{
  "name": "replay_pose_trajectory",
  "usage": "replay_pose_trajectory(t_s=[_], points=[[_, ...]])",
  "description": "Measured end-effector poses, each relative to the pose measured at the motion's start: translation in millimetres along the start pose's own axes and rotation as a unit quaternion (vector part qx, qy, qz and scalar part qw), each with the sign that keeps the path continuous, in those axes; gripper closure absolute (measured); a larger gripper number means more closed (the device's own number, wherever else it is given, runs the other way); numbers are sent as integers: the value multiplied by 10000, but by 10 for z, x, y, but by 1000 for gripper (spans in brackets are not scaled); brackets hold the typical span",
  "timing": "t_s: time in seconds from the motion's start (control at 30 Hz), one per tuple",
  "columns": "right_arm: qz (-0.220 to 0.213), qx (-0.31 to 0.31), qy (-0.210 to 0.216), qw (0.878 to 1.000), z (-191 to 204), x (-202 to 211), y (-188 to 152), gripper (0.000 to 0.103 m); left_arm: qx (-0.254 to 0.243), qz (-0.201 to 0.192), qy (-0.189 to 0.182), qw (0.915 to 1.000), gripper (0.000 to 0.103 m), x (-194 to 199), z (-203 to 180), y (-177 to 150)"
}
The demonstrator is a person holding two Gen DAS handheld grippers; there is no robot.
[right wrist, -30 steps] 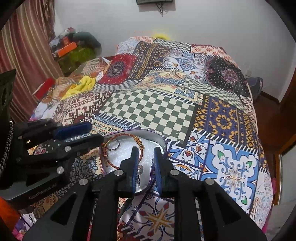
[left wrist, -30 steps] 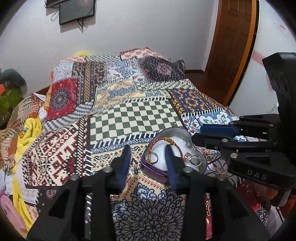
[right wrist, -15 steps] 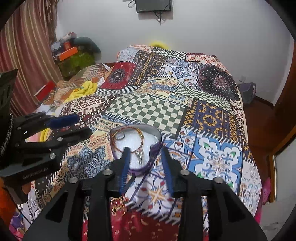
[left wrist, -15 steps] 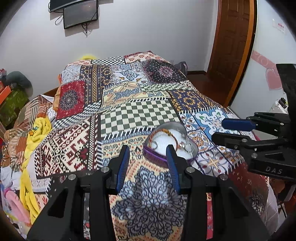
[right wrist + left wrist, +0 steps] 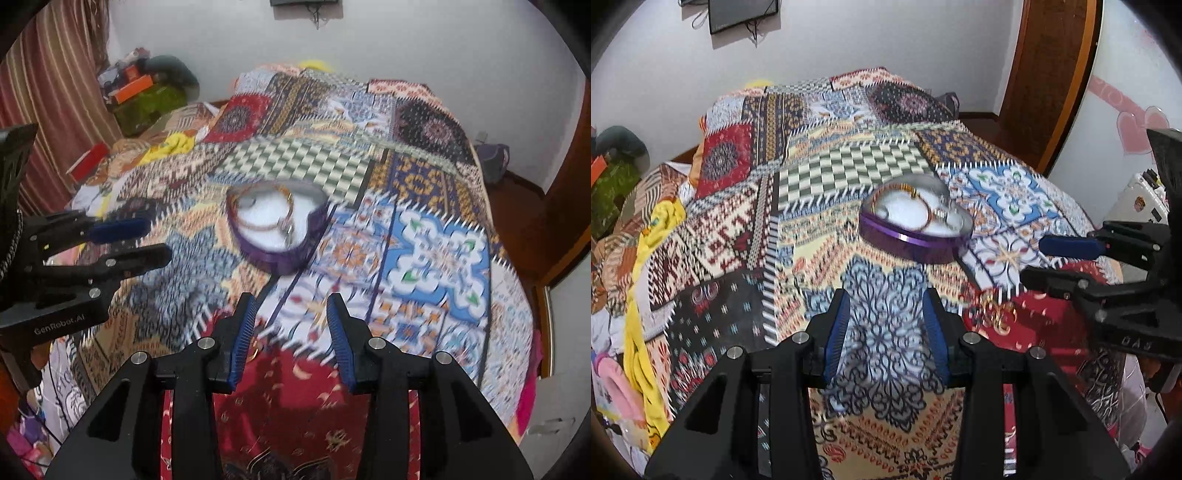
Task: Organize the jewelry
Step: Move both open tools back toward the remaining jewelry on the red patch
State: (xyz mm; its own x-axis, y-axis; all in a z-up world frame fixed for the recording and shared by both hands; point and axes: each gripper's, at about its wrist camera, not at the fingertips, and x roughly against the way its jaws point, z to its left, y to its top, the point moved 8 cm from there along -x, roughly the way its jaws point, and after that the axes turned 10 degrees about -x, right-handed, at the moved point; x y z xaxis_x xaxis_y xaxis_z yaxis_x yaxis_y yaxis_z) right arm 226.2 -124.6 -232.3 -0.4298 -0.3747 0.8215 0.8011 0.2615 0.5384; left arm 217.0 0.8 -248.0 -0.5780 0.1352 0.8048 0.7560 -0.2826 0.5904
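Left gripper first: its blue-padded fingers stand apart with nothing between them, only the patchwork bedspread showing through the gap. Over in the right wrist view, the right gripper is the same story, blue ribbed fingers parted and empty, hanging over a dark red patch of the spread.

Out from the left gripper, up toward one o'clock, sits the purple heart-shaped tin box with a white lining, resting on the bedspread and well clear of both sets of fingers. Inside it lies a red-and-gold beaded bracelet, with small silvery pieces beside it toward three o'clock; they are too blurred to name. From the right gripper, that same box lies at about eleven o'clock, the bracelet curled against the white lining.

At about three o'clock from the left gripper, a small gold-coloured piece of jewelry lies on the red patch of the bed, blurred, just under the right gripper where it juts in from the right edge.
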Motion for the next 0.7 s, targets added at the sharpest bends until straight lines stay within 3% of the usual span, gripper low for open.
replay_pose_trajectory(t_s=[0.3, 0.7], points=[[423, 253, 66, 9988, 147, -168, -330, 67, 267, 306, -234, 9989, 63, -115, -14, -264], [336, 616, -14, 9975, 262, -256, -353, 67, 429, 129, -494, 9978, 63, -72, -116, -242]])
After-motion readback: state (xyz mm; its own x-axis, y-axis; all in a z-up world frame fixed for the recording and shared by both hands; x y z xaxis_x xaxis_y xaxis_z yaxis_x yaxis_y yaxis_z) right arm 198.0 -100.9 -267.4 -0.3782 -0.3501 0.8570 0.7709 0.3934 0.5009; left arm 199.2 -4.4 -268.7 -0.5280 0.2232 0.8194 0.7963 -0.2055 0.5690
